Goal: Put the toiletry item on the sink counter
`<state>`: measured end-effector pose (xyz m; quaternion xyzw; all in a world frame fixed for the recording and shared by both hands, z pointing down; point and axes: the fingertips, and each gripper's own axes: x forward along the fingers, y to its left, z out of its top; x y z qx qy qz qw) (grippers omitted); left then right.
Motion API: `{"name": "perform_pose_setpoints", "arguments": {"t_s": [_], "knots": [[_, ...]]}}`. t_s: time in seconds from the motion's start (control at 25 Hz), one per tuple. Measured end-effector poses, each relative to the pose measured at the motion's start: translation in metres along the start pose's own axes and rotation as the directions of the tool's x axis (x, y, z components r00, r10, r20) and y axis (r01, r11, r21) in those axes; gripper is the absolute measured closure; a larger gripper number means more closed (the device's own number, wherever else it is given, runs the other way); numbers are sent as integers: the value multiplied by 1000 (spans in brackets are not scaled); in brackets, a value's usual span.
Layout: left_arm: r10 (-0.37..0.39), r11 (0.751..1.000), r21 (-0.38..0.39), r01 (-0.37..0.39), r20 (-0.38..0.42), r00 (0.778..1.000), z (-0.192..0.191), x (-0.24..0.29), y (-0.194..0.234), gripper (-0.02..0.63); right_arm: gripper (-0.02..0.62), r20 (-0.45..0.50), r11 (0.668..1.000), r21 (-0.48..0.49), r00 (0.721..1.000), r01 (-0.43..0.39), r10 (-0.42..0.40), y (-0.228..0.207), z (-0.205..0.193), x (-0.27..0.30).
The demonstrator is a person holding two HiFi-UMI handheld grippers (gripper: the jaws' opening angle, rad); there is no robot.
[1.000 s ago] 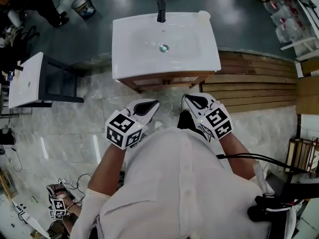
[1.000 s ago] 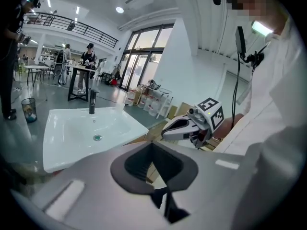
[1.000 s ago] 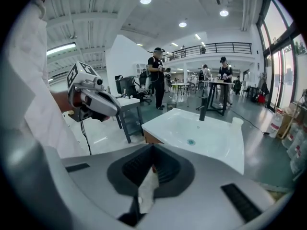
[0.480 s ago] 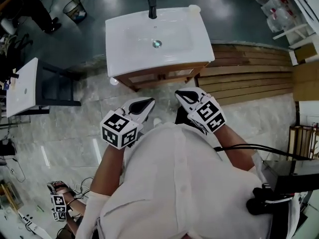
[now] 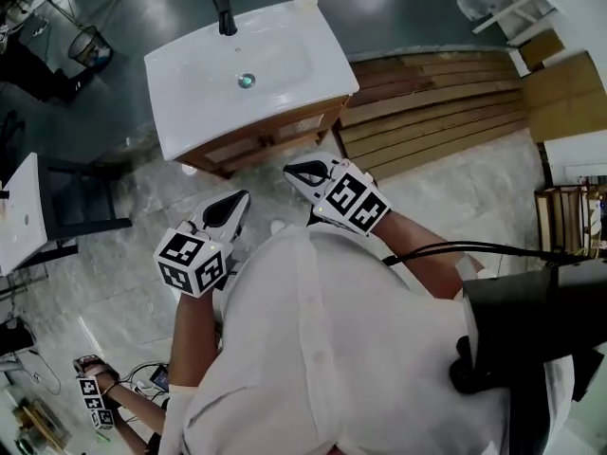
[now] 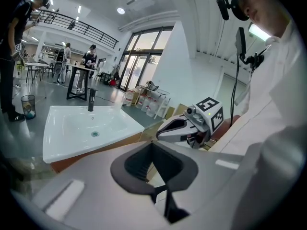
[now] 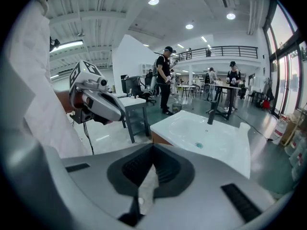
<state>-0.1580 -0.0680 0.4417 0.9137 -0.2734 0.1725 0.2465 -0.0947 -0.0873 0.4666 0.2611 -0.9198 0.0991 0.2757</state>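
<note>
Looking straight down at a white ceramic sink counter (image 5: pixel 313 64) on a brown wooden cabinet (image 5: pixel 270 133), with a black tap (image 5: pixel 225 14) at the back. Spotting the small pale round toiletry item (image 5: pixel 305 0) already parked on the counter's back corner, off to the right of the tap, right by the edge. Holding the white-and-black left gripper (image 5: pixel 237 202) over the grey marble-look floor (image 5: pixel 123 216), just in front of the cabinet, jaws clenched together on nothing. Same deal with the matching right gripper (image 5: pixel 296 170): pinched closed, empty, nose aimed at the cabinet front. Nowhere near the item with either one.
</note>
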Motion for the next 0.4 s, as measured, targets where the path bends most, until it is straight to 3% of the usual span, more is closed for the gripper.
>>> {"name": "perform_pose_setpoints", "arguments": {"t_s": [0.4], "knots": [[-20, 1000, 1, 20, -16, 1000, 1, 10, -14, 600, 591, -2, 1000, 13, 1000, 4, -4, -2, -8, -14]]}}
